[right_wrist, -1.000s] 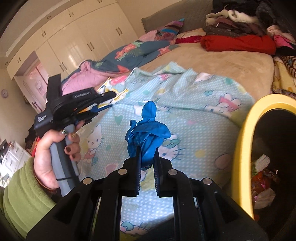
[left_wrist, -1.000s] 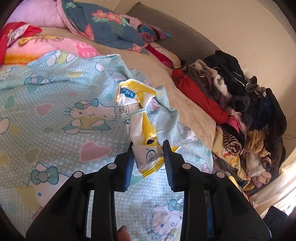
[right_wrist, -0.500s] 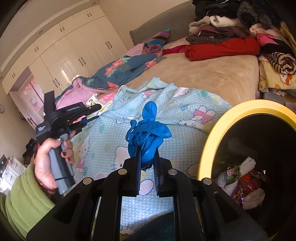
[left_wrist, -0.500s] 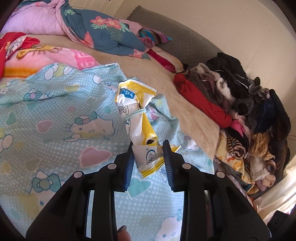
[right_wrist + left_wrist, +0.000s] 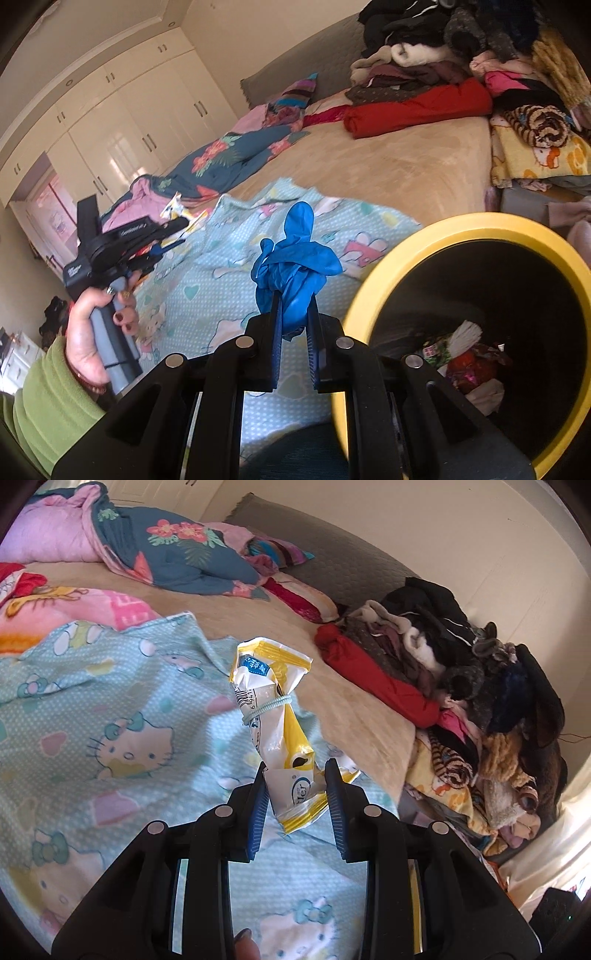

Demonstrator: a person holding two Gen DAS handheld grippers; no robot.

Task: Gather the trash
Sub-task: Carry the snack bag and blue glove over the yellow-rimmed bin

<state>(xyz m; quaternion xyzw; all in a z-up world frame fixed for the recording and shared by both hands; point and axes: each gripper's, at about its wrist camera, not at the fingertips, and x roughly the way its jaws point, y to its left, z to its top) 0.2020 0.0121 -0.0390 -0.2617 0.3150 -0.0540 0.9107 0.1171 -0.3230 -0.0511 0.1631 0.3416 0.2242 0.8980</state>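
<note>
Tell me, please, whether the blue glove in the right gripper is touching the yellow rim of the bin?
Apart. In the right wrist view the blue glove, clamped by the right gripper, shows patterned sheet between itself and the yellow rim.

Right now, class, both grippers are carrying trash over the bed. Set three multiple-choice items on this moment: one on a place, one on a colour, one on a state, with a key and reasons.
1. Where is the bin, as the right wrist view shows it?
A. Left of the right gripper
B. Right of the right gripper
C. On the clothes pile

2. What colour is the bin's rim?
A. Yellow
B. Red
C. Green

3. What does the left gripper hold?
A. Nothing
B. A blue glove
C. A crumpled wrapper

Key: 1 B, the bin fills the lower right, beside the right gripper. 2 A, a yellow ring edges its dark inside. 3 C, the yellow and white wrapper sits clamped between its pads; the blue glove is in the right gripper.
</note>
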